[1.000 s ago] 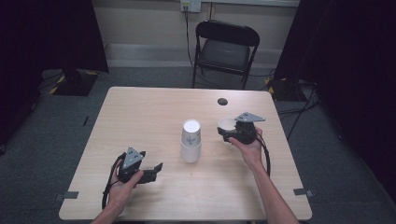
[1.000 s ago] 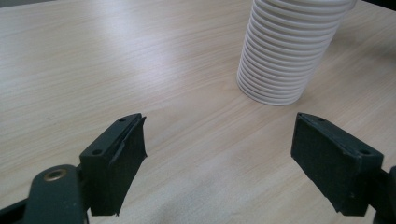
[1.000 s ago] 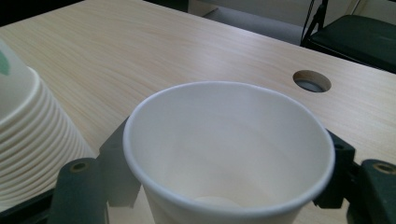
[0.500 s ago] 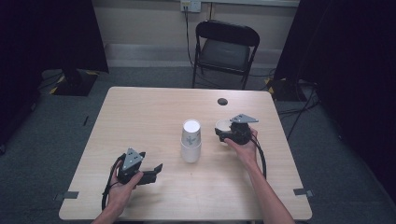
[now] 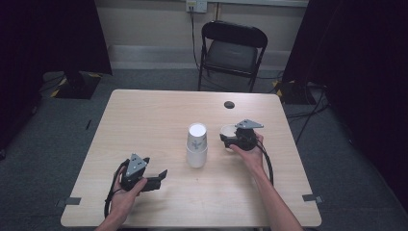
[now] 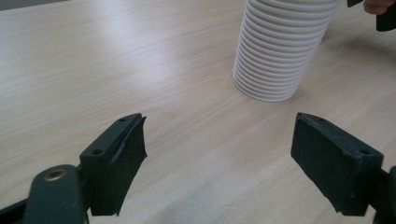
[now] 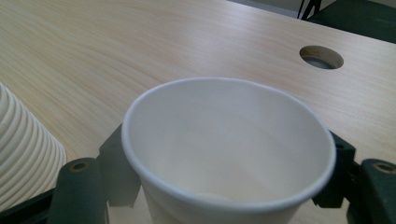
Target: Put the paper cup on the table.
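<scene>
Now right tongs (image 5: 230,139) clamped on paper cup (image 5: 227,131), nearer cup stack (image 5: 197,145), left tongs (image 5: 161,177) apart

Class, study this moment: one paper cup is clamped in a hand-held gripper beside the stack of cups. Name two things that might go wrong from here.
1. The right hand-held gripper squeezes the single paper cup across its thin wall; too much pressure might dent it, too little might let it slip.
2. That cup sits close beside the tall cup stack, so a sideways move could knock the stack over. The left hand-held gripper is open and apart from the stack, so nothing steadies it.
</scene>
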`<state>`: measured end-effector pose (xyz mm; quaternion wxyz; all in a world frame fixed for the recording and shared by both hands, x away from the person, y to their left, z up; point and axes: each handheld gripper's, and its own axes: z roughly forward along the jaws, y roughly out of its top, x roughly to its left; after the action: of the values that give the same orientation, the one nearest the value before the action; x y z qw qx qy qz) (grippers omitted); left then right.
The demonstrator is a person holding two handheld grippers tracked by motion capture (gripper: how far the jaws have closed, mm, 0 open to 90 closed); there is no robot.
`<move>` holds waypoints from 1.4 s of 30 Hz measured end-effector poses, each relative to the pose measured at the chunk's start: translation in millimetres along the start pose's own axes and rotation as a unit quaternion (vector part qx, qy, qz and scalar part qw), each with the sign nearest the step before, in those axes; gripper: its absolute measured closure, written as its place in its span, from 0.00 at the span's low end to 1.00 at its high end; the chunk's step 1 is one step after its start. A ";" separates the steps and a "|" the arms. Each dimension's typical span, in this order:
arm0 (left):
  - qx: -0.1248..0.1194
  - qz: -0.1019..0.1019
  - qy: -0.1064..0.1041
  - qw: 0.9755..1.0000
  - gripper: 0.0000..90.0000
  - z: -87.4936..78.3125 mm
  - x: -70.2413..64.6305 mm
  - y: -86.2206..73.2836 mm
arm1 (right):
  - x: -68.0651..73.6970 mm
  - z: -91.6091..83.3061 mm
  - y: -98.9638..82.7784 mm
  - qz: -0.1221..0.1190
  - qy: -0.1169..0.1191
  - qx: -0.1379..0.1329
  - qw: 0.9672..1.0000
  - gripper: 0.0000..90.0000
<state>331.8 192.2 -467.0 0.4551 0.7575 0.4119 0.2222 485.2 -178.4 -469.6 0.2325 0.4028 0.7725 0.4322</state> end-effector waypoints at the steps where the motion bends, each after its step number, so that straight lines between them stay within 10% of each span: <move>1: 0.000 -0.003 -0.001 1.000 0.20 -0.1 -0.1 -0.1 | -0.3 -0.4 -1.1 0.001 0.002 -0.002 1.000 0.30; 42: 0.004 -0.008 0.000 1.000 0.19 -2.6 2.3 -0.8 | 3.2 -13.4 -13.7 0.014 0.032 0.034 0.999 0.16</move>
<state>330.9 195.7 -466.5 0.4543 0.7556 0.4191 0.2169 468.2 -186.3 -474.4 0.1879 0.4070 0.7882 0.4217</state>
